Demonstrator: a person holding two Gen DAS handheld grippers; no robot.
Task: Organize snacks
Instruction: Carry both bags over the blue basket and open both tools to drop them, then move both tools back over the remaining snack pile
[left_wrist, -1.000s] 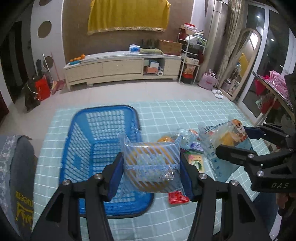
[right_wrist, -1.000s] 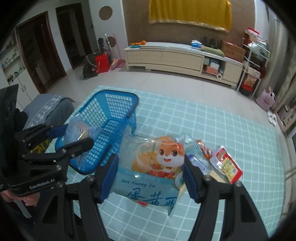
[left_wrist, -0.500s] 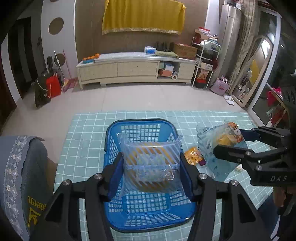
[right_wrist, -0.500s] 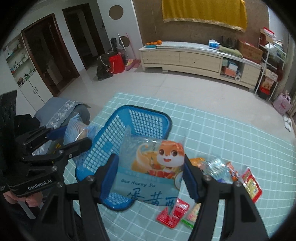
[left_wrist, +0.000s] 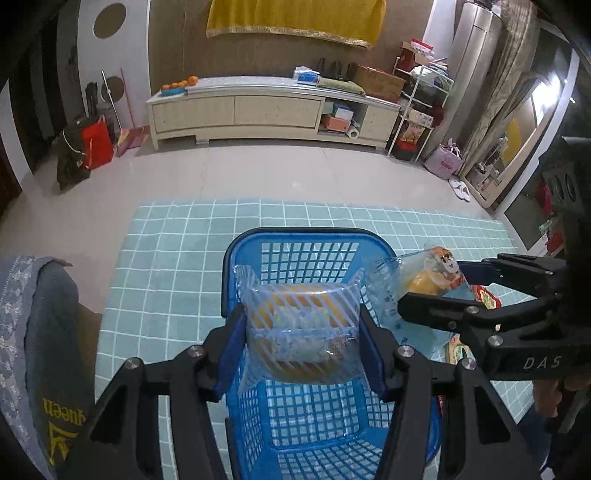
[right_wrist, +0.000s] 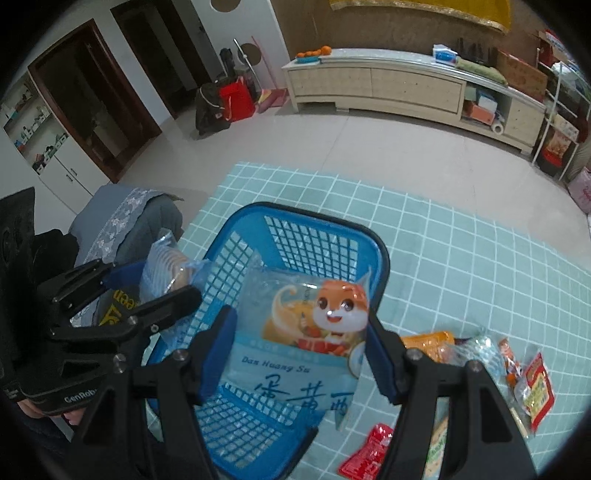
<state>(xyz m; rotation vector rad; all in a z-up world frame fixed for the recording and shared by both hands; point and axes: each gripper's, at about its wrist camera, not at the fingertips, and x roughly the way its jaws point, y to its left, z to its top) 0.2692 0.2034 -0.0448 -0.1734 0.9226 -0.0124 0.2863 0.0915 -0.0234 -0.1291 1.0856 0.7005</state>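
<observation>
My left gripper (left_wrist: 301, 343) is shut on a clear striped bag of orange cakes (left_wrist: 301, 325), held over the open blue basket (left_wrist: 308, 236). My right gripper (right_wrist: 301, 350) is shut on a pale blue snack bag with a cartoon fox (right_wrist: 306, 332), hanging above the basket's (right_wrist: 380, 258) right half. In the left wrist view the right gripper (left_wrist: 443, 291) and its fox bag (left_wrist: 417, 280) hover at the basket's right rim. In the right wrist view the left gripper (right_wrist: 147, 284) and its striped bag (right_wrist: 166, 269) sit just outside the left rim.
The basket stands on a teal checked cloth (right_wrist: 461, 258). Loose snack packets (right_wrist: 535, 387) lie to its right, with a red packet (right_wrist: 369, 454) near the front. A grey embroidered cushion (left_wrist: 33, 332) lies left of the cloth. A long cabinet (left_wrist: 258, 110) lines the far wall.
Both grippers have moved left with their bags, from above the loose snack pile to over the basket. The basket now sits centred under the left gripper.
</observation>
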